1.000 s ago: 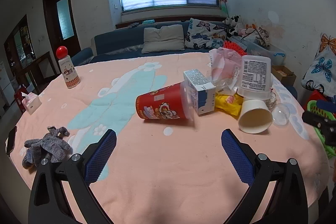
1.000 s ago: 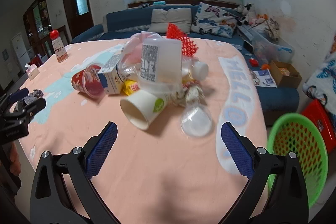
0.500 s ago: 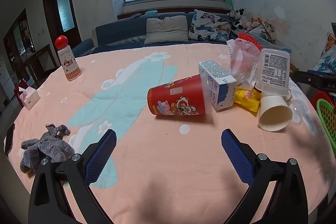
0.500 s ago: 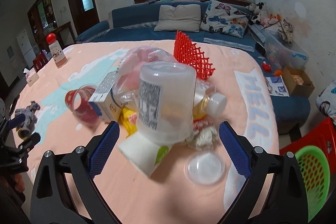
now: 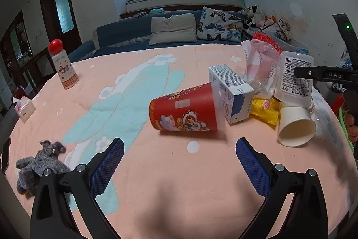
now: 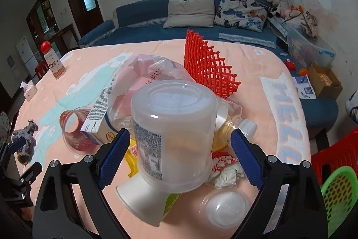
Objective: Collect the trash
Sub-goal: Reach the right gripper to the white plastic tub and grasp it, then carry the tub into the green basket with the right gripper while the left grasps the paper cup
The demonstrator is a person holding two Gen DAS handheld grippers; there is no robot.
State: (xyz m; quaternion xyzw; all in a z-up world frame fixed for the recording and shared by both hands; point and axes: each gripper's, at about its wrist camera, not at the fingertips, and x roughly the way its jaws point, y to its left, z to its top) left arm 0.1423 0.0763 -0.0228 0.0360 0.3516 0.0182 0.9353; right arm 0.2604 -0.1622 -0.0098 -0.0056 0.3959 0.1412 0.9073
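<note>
A pile of trash lies on the pink-clothed table (image 5: 179,194). In the right wrist view an upturned clear plastic tub (image 6: 174,133) with a printed label rests on a white paper cup (image 6: 143,201). My right gripper (image 6: 179,138) straddles the tub; its jaws are closing, and the blue pads stand just off the tub's sides. In the left wrist view a red paper cup (image 5: 185,111) lies on its side against a white and blue carton (image 5: 230,93). My left gripper (image 5: 179,145) is open just short of that cup, with nothing between its fingers.
Around the tub are a plastic bag (image 6: 152,73), a red mesh net (image 6: 208,68), a yellow wrapper (image 5: 264,109), a clear lid (image 6: 223,209) and crumpled paper (image 6: 226,169). A green basket (image 6: 337,194) sits off the table's right edge. A grey glove (image 5: 38,167) and a red-capped bottle (image 5: 62,66) lie left.
My right gripper has moved forward into the pile, so the tub now stands between its jaws, which have narrowed a little. My left gripper has drifted closer to the red cup.
</note>
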